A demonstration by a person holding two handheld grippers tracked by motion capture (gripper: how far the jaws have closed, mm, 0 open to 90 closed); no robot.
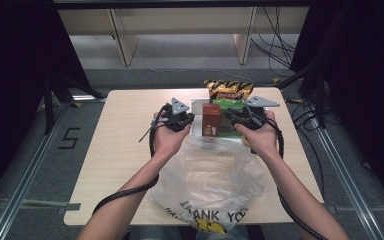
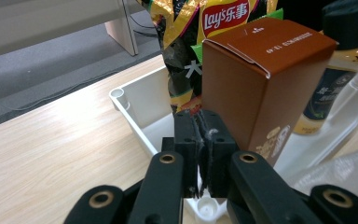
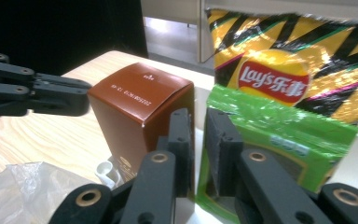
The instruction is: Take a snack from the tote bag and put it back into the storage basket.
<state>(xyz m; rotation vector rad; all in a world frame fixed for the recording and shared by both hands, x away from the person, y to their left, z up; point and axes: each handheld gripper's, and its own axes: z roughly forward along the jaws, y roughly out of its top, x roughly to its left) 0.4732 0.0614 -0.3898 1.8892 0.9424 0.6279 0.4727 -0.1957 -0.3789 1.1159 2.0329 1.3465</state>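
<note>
I am holding the left tongs (image 2: 200, 140) nearly clenched, only a sliver showing between the jaws, nothing gripped, just beside the brown carton (image 2: 261, 79). The carton is standing upright in the white tray (image 2: 130, 109) on the desk (image 1: 130, 130). My right tongs (image 3: 199, 140) are sitting released, empty, before the green packet (image 3: 279, 140); they may be touching it. The plastic bag (image 1: 210, 175) is lying near my wrists.

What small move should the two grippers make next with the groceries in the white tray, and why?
Probably open the right gripper wider and ease it onto the brown cardboard carton. Its jaws stand slightly apart with nothing between them, the carton stands upright in the white plastic tray, and the clear plastic bag lies empty nearby.
</note>
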